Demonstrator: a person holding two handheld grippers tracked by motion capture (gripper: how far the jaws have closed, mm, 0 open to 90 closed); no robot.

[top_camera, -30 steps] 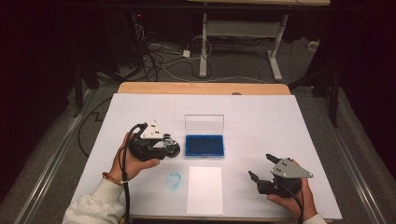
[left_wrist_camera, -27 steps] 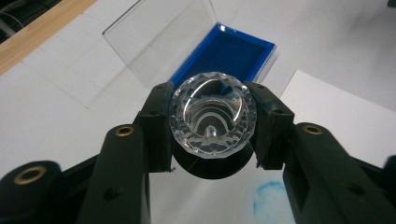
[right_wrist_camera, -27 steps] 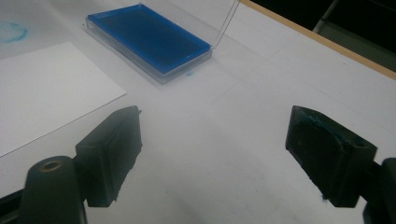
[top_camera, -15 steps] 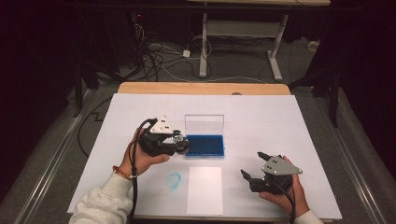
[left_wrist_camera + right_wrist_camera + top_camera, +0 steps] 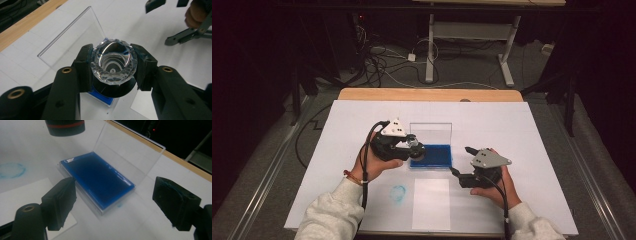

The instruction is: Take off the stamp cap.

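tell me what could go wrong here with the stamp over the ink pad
The left gripper clamps the stamp by its faceted clear knob, which looks slick, so it might twist or slip when pressed. The ink pad lies loose with its clear lid upright; the stamp may knock the lid. The right gripper is open, not steadying the case.

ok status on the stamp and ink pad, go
Left gripper shut on stamp, over ink pad. Right gripper open, near pad. Lid upright, nothing blocking.
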